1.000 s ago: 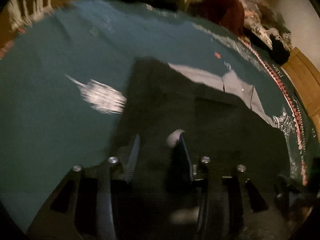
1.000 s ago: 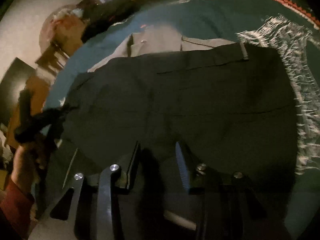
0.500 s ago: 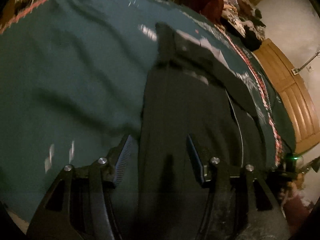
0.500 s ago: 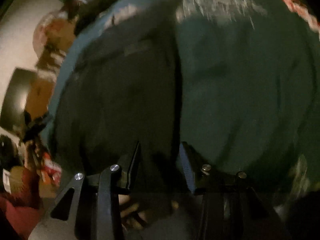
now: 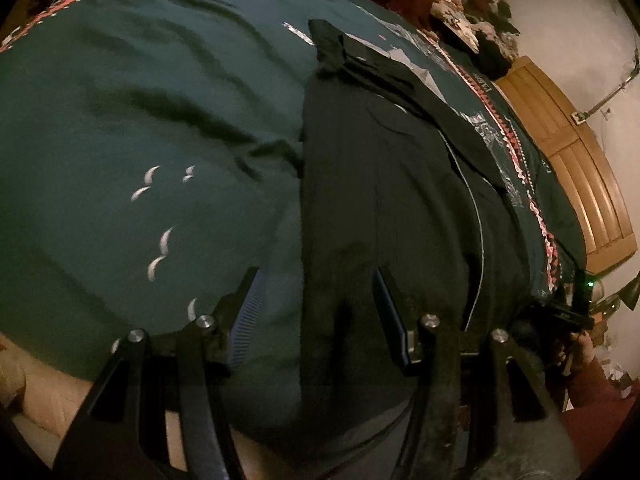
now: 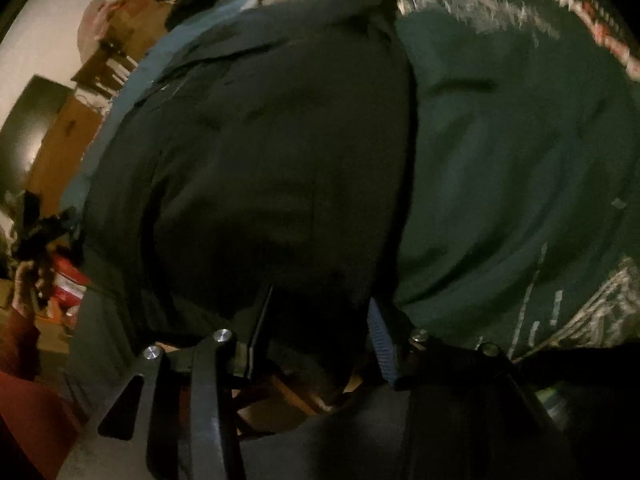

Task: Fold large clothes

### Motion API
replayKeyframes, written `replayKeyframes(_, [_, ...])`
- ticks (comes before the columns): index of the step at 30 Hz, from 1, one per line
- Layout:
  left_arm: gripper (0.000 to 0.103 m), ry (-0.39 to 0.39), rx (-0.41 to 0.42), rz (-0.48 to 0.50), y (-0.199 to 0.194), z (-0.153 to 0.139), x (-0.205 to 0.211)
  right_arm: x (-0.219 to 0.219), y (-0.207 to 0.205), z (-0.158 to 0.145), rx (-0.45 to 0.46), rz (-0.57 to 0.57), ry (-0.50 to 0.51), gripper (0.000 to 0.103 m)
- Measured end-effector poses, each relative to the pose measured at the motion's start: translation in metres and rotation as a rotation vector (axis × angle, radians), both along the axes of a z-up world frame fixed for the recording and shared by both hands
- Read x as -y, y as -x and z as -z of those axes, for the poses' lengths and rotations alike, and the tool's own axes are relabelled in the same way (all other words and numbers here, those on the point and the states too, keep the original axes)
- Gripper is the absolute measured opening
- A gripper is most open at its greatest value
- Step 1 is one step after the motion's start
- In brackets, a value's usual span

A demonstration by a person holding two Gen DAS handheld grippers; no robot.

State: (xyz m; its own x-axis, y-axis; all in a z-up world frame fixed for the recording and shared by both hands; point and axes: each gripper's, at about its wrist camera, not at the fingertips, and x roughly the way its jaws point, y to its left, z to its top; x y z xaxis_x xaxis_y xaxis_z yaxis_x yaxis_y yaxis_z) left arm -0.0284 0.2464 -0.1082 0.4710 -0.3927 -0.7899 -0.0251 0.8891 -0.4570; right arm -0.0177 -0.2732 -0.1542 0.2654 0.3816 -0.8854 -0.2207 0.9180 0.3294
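A large dark garment (image 5: 384, 184), trousers by the look of the waistband, lies flat on a teal blanket (image 5: 140, 120). It also fills the middle of the right wrist view (image 6: 260, 168). My left gripper (image 5: 316, 304) is open over the garment's left edge at its near end. My right gripper (image 6: 320, 320) is open over the garment's right near edge. Neither holds cloth.
The teal blanket (image 6: 520, 168) has white bird marks and a red-white patterned border (image 5: 532, 200). A wooden door (image 5: 580, 160) stands at the right. Piled clothes (image 5: 460, 12) lie at the far end. A person's hand holds the other gripper (image 5: 572, 320).
Both grippers swung round from facing across the garment to its near end, one at each side edge. The garment now runs lengthwise away from me. Both stayed open.
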Motion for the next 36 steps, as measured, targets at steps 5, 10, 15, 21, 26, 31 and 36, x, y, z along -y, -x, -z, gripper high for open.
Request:
replayKeyframes(5, [0.055,0.0,0.0,0.002,0.004,0.006,0.001,0.002,0.011,-0.021,0.063,0.037,-0.006,0.051])
replayKeyframes(10, [0.055,-0.015,0.011,0.018,0.007,0.008,0.004,0.002,0.0,0.001,0.004,0.062,0.032,0.051])
replayKeyframes(15, [0.055,-0.001,0.011,0.036,0.012,0.009,0.002,0.012,0.0,0.007,-0.015,0.085,0.008,0.051])
replayKeyframes(21, [0.043,-0.001,0.001,0.116,0.008,0.011,0.013,0.015,-0.007,0.022,-0.095,0.014,-0.183,0.044])
replayKeyframes(26, [0.031,-0.035,-0.023,0.209,0.003,0.018,0.033,0.018,-0.012,0.032,-0.141,-0.005,-0.198,0.043])
replayKeyframes(31, [0.019,-0.036,-0.015,0.237,0.002,0.015,0.039,0.019,-0.006,0.036,-0.144,-0.015,-0.179,0.04])
replayKeyframes(36, [0.017,-0.094,-0.035,0.253,-0.002,0.021,0.04,0.019,0.0,0.034,-0.138,-0.047,-0.146,0.037])
